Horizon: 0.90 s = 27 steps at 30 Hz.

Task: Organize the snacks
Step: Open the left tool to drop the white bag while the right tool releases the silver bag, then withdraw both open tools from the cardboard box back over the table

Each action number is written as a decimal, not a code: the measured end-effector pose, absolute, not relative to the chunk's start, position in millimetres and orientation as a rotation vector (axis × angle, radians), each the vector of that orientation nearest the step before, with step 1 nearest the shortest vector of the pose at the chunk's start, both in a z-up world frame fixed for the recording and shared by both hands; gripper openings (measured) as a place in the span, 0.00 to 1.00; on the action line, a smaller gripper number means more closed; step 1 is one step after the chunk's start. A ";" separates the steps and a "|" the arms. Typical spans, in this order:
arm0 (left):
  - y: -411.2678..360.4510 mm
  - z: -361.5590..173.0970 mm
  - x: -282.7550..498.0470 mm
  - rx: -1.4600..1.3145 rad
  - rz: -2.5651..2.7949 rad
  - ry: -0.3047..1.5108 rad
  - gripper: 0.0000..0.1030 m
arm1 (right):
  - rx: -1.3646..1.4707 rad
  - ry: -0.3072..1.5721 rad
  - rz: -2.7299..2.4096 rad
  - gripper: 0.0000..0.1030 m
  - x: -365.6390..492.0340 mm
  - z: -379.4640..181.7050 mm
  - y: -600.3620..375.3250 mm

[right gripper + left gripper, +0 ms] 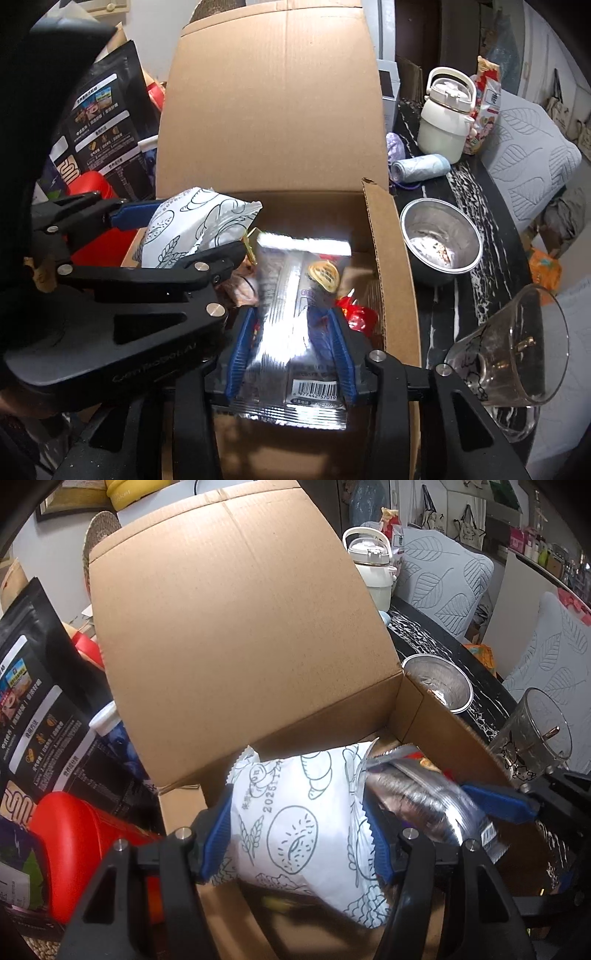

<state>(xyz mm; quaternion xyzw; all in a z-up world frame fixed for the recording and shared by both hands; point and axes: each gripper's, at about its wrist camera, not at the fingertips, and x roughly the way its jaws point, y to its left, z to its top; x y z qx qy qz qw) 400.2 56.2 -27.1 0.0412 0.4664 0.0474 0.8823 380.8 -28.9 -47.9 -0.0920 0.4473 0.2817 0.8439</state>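
Observation:
An open cardboard box [236,627] stands in front of me with its lid flap raised. My left gripper [299,834] is shut on a white snack pack [295,812] printed with bread drawings, held just over the box's left side. The same pack [195,225] shows in the right wrist view. My right gripper [291,354] hangs over the box's right side. A silver snack pack [295,332] with a barcode sits loosely between its blue fingers [240,354], blurred, and the jaws look open. Small wrapped snacks [354,314] lie on the box floor.
On the dark marbled table right of the box stand a steel bowl [439,240], a tilted-looking clear glass [517,354], a white jug [447,118] and a roll of bags [421,168]. Black pouches [44,701] and a red canister [81,849] crowd the left.

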 end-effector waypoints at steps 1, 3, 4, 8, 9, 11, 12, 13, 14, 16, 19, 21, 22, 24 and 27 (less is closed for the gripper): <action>55.5 -26.1 399.8 0.090 0.099 0.968 0.61 | -0.199 0.941 0.585 0.47 379.8 -46.3 -29.7; 53.1 -23.8 398.1 0.107 0.103 0.967 0.61 | -0.199 0.938 0.576 0.50 377.9 -43.4 -31.8; 51.8 -23.0 397.2 0.111 0.103 0.969 0.62 | -0.191 0.941 0.577 0.52 376.7 -41.9 -34.2; 47.4 -17.8 390.1 0.116 0.095 0.962 0.62 | -0.175 0.946 0.575 0.53 370.2 -37.2 -40.7; 46.2 -15.5 387.4 0.114 0.091 0.953 0.62 | -0.173 0.942 0.574 0.53 367.4 -35.1 -42.9; 43.5 -8.1 379.8 0.120 0.096 0.927 0.62 | -0.166 0.936 0.571 0.53 362.7 -30.6 -46.6; 42.7 -4.8 376.9 0.120 0.094 0.919 0.62 | -0.163 0.931 0.567 0.54 359.9 -27.6 -48.6; 41.8 0.6 372.4 0.121 0.095 0.906 0.62 | -0.162 0.922 0.562 0.55 356.3 -23.2 -51.3; 41.5 5.9 368.4 0.121 0.099 0.892 0.62 | -0.162 0.915 0.560 0.55 353.9 -20.2 -52.5; 41.5 16.5 360.5 0.116 0.101 0.868 0.62 | -0.170 0.894 0.547 0.55 347.3 -11.7 -56.0; 41.8 33.2 349.7 0.107 0.106 0.836 0.62 | -0.164 0.867 0.535 0.55 337.5 1.8 -61.3; 41.6 43.0 343.4 0.102 0.105 0.819 0.62 | -0.150 0.851 0.537 0.55 331.2 11.4 -65.0; 41.5 49.7 338.4 0.098 0.106 0.804 0.62 | -0.148 0.841 0.537 0.55 327.6 15.3 -65.8; 41.5 61.4 328.2 0.097 0.109 0.780 0.62 | -0.148 0.819 0.534 0.55 320.9 25.5 -67.0; 40.3 74.4 316.0 0.096 0.104 0.756 0.62 | -0.147 0.777 0.532 0.55 305.1 42.7 -69.8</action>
